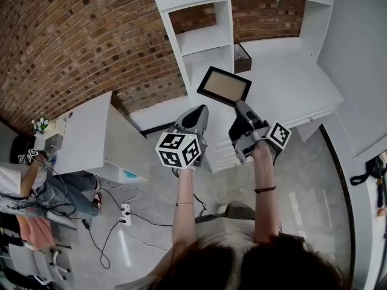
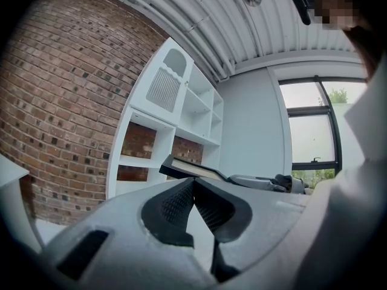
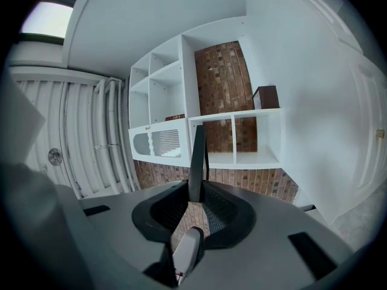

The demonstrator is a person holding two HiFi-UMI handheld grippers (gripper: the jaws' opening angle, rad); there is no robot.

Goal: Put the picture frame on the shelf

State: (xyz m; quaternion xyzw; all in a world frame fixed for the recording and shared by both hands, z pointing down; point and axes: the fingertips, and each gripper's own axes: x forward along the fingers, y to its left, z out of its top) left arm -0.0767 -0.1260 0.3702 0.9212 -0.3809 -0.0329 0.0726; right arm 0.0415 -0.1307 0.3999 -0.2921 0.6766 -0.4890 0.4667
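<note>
The picture frame (image 1: 224, 85) has a black rim and a tan inside. It hangs in the air in front of the white shelf unit (image 1: 204, 38), and my right gripper (image 1: 240, 106) is shut on its near edge. In the right gripper view the frame (image 3: 196, 159) stands edge-on between the pads, with the shelf's (image 3: 242, 138) open compartments beyond it. My left gripper (image 1: 201, 112) is just left of the frame, shut and holding nothing. In the left gripper view its pads (image 2: 181, 201) meet at the tips, and the frame (image 2: 188, 168) shows past them.
A small dark box (image 1: 242, 58) sits on the shelf's ledge, also seen from the right gripper (image 3: 266, 95). A white counter (image 1: 290, 80) runs to the right. A white cabinet (image 1: 91, 138) stands at left, with a seated person (image 1: 36, 192). A power strip (image 1: 126, 211) and cables lie on the floor.
</note>
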